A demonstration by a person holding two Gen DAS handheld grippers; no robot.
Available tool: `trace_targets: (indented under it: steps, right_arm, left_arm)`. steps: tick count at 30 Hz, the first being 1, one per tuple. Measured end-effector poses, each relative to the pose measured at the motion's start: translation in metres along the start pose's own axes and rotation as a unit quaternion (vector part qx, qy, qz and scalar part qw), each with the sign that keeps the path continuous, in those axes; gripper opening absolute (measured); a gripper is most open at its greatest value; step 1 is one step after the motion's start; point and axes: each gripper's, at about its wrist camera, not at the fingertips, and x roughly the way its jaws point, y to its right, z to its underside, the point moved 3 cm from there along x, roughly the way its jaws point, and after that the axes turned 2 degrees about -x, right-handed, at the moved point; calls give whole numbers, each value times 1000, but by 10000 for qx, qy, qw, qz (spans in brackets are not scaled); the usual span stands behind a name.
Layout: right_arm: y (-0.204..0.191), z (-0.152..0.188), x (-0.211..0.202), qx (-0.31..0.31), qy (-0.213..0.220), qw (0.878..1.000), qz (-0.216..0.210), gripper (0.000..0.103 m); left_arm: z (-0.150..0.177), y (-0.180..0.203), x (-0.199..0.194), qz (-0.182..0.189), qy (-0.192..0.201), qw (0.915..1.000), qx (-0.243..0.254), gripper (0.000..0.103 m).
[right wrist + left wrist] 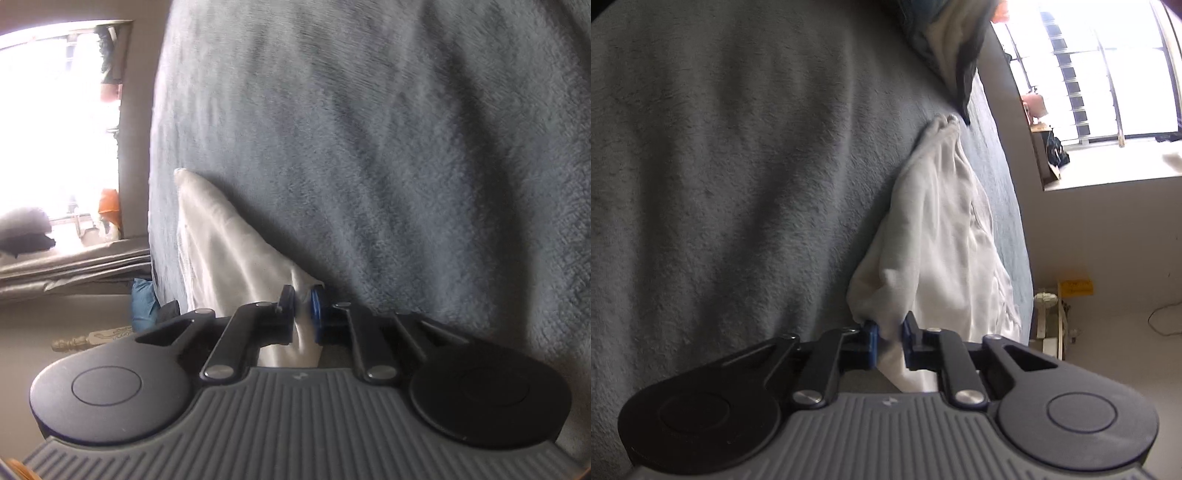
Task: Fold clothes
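Now | my left gripper (889, 334) and right gripper (303, 310) each pinch crumpled white garment (938, 236) | fuzzy grey blanket (738, 166) beneath.

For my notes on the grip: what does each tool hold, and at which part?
Both pinch the white garment lying on the grey blanket: left tool and right tool each grip a bunched edge.

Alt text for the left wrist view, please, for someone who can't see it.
The left tool is shut on a bunched corner of a white garment that lies stretched along a grey fleece blanket. A pile of white and dark clothes sits at the blanket's far end, and a bright barred window fills the upper right.
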Motion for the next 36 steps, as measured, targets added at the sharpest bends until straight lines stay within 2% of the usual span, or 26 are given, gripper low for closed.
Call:
trace_targets:
  steps: [3, 5, 8, 10, 13, 14, 15, 16, 18, 20, 22, 23, 25, 26, 27, 28, 29, 31, 33, 34, 35, 36]
  right_arm:
    - [-11, -1, -17, -659, 264, 9941, -825, 6]
    - [-10, -3, -20, -1009, 276, 9910, -839, 6]
    - [9, -9, -5, -961, 85, 9949, -294, 6]
    - [14, -13, -2, -1017, -11, 9947, -137, 6]
    - [13, -18, -2, -1162, -184, 9931, 6, 8]
    - [9, -20, -5, -1305, -226, 9911, 119, 11]
    - [4, -21, -10, -1510, -210, 9878, 326, 11]
    - [-1, -21, -16, -1732, -186, 9833, 535, 12]
    - [-23, -14, -29, -2588, -64, 9624, 821, 14]
    - [-51, -6, -38, -3501, -24, 9319, 946, 14]
    - [-85, 14, -19, -4535, -318, 8851, 993, 14]
    - [-97, 28, -8, -5050, -485, 8562, 980, 14]
    - [-112, 60, 14, -6009, -779, 7906, 883, 14]
    - [-113, 70, 20, -6272, -894, 7697, 784, 14]
    - [-110, 74, 23, -6427, -1013, 7558, 735, 12]
    - [-111, 75, 33, -6573, -1082, 7409, 849, 11]
    - [-110, 76, 42, -6712, -1146, 7258, 979, 11]
    - [-91, 70, 39, -6897, -1194, 6986, 1484, 9]
    - [-81, 52, 20, -6782, -1096, 7102, 1537, 9]
    - [-81, 47, 16, -6783, -1069, 7046, 1789, 11]
    - [-82, 42, 13, -6783, -1044, 6985, 2027, 12]
    - [-83, 42, 9, -6811, -1048, 6925, 2134, 12]
  left_arm:
    - [2, -1, -6, 80, 64, 9999, 23, 11]
    - [2, -4, -6, 58, 32, 10000, 28, 11]
    - [0, -8, 1, -130, -57, 9996, 228, 11]
    - [-1, -8, 4, -208, -121, 9988, 416, 12]
    - [-4, -5, 2, -281, -322, 9979, 489, 22]
    - [-5, -3, -2, -340, -345, 9973, 544, 29]
    - [-6, 2, -9, -467, -289, 9958, 727, 33]
    - [-7, 8, -18, -623, -203, 9932, 961, 41]
    - [-4, 26, -30, -920, 50, 9813, 1691, 47]
    - [7, 42, -44, -1027, 240, 9626, 2497, 47]
    - [14, 70, -33, -858, 139, 9457, 3133, 47]
    - [20, 82, -25, -720, 23, 9385, 3377, 47]
    - [33, 92, -7, -599, -247, 9281, 3667, 45]
    - [40, 94, 2, -675, -387, 9210, 3816, 43]
    - [45, 96, 16, -796, -494, 9140, 3948, 42]
    - [47, 93, 26, -933, -558, 9095, 4013, 42]
    - [48, 86, 32, -1081, -590, 9089, 3983, 39]
    - [45, 71, 36, -1146, -601, 9168, 3779, 28]
    - [40, 62, 21, -1074, -598, 9244, 3610, 27]
    - [38, 59, 12, -1038, -599, 9279, 3530, 29]
    - [37, 61, 9, -1032, -575, 9275, 3547, 31]
    - [36, 66, 10, -1043, -536, 9235, 3653, 33]
